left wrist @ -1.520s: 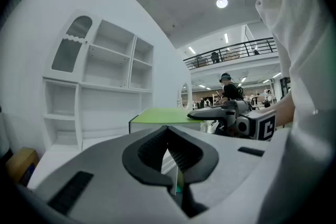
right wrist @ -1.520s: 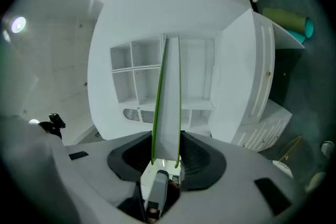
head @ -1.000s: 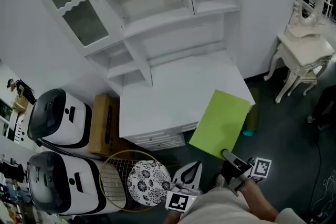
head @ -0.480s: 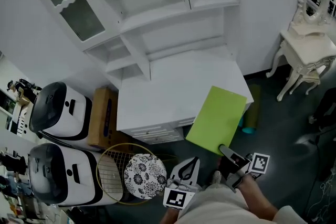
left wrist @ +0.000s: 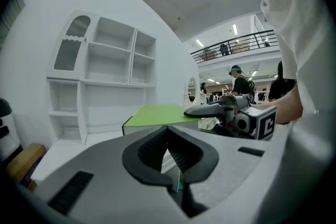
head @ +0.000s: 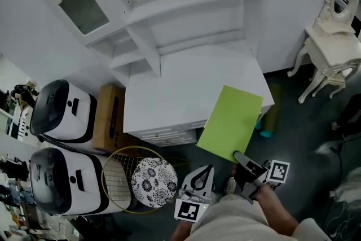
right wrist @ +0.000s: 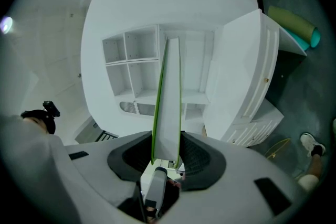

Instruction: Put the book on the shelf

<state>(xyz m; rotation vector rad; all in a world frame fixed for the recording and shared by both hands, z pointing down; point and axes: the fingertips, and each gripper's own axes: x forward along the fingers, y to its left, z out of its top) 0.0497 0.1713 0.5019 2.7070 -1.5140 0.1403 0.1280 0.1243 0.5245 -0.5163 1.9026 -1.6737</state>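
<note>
A lime-green book (head: 231,121) is held flat over the front right corner of the white desk (head: 180,93). My right gripper (head: 237,156) is shut on its near edge. Seen from the right gripper view, the book (right wrist: 168,97) runs edge-on out of the jaws toward the white shelf unit (right wrist: 131,60). That shelf unit (head: 169,3) rises at the back of the desk, its compartments bare. My left gripper (head: 208,171) hangs low beside the right one, shut and holding nothing. The left gripper view shows the book (left wrist: 157,113) just ahead to the right.
Two white-and-black machines (head: 56,115) (head: 62,183) and a cardboard box (head: 110,121) stand left of the desk. A racket (head: 121,183) and a patterned round object (head: 153,182) lie on the floor. A green roll (head: 272,113) and a white dressing table (head: 333,42) are to the right.
The book has edged slightly up and left in the head view, still in the right gripper. The left gripper has shifted a little beside it.
</note>
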